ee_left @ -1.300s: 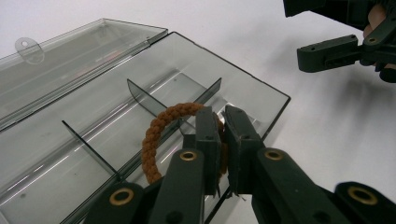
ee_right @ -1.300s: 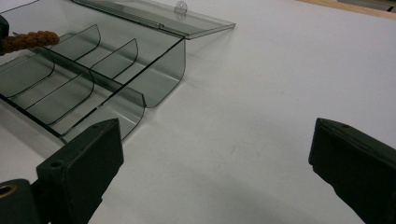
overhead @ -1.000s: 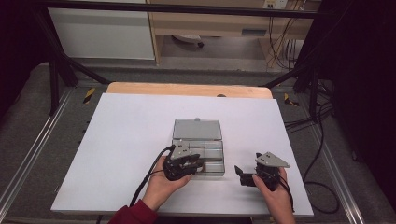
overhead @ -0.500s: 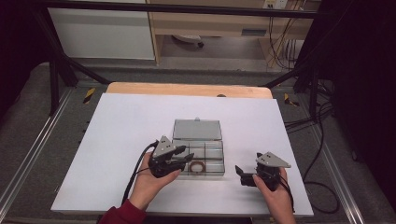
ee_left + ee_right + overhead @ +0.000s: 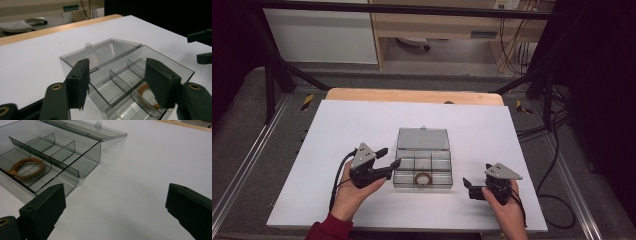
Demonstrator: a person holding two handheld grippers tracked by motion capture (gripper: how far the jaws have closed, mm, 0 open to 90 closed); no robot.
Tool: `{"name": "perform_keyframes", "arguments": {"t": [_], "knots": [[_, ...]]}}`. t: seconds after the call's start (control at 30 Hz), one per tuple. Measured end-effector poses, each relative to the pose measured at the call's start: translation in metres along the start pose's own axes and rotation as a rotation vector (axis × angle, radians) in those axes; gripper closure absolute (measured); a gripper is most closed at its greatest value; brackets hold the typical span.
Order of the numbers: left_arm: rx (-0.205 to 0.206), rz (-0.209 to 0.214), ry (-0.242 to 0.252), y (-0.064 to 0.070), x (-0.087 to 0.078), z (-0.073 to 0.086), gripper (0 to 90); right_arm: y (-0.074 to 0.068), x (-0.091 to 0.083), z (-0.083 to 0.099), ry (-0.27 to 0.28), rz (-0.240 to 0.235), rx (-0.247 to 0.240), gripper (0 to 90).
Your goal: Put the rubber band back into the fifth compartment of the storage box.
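Both tongs gape, gripping nothing: left tongs (image 5: 389, 158) just beside the clear box (image 5: 422, 160) (lid flat), right tongs (image 5: 468, 187) apart.

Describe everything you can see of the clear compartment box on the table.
The box is smoky see-through plastic, its hinged lid open and lying flat behind it on the white table. Curved dividers split it into compartments; the front middle one holds a brown braided ring. The left hand-held gripper, jaws open, hovers at its left edge.
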State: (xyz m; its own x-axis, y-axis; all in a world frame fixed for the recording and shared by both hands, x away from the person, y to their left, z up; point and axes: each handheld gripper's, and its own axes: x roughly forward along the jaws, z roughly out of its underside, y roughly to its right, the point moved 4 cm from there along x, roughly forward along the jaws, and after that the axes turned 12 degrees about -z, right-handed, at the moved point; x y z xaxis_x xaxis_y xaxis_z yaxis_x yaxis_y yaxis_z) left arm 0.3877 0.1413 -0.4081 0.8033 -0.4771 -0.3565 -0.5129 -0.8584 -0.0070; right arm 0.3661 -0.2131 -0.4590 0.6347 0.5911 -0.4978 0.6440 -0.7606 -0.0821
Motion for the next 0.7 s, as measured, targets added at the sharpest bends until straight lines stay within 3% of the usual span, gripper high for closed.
{"name": "perform_keyframes", "arguments": {"t": [0.07,0.27,0.43,0.57,0.7], "knots": [[0.006,-0.012,0.013,-0.004,-0.001,0.001,32.0,0.0,-0.001,0.0,0.0,-0.002,0.001,3.1],[-0.028,-0.025,0.01,-0.011,0.0,0.001,18.8,-0.002,-0.005,-0.006,0.034,-0.008,0.015,3.2],[-0.029,-0.036,-0.004,-0.02,-0.001,-0.001,14.6,-0.004,-0.009,-0.026,0.08,-0.01,0.039,4.0],[-0.029,-0.067,-0.025,-0.035,-0.002,-0.005,11.5,-0.004,-0.008,-0.047,0.071,-0.002,-0.009,4.2],[-0.024,-0.091,-0.029,-0.046,-0.004,-0.014,9.5,-0.003,-0.002,-0.064,0.058,-0.013,-0.024,4.3]]}}
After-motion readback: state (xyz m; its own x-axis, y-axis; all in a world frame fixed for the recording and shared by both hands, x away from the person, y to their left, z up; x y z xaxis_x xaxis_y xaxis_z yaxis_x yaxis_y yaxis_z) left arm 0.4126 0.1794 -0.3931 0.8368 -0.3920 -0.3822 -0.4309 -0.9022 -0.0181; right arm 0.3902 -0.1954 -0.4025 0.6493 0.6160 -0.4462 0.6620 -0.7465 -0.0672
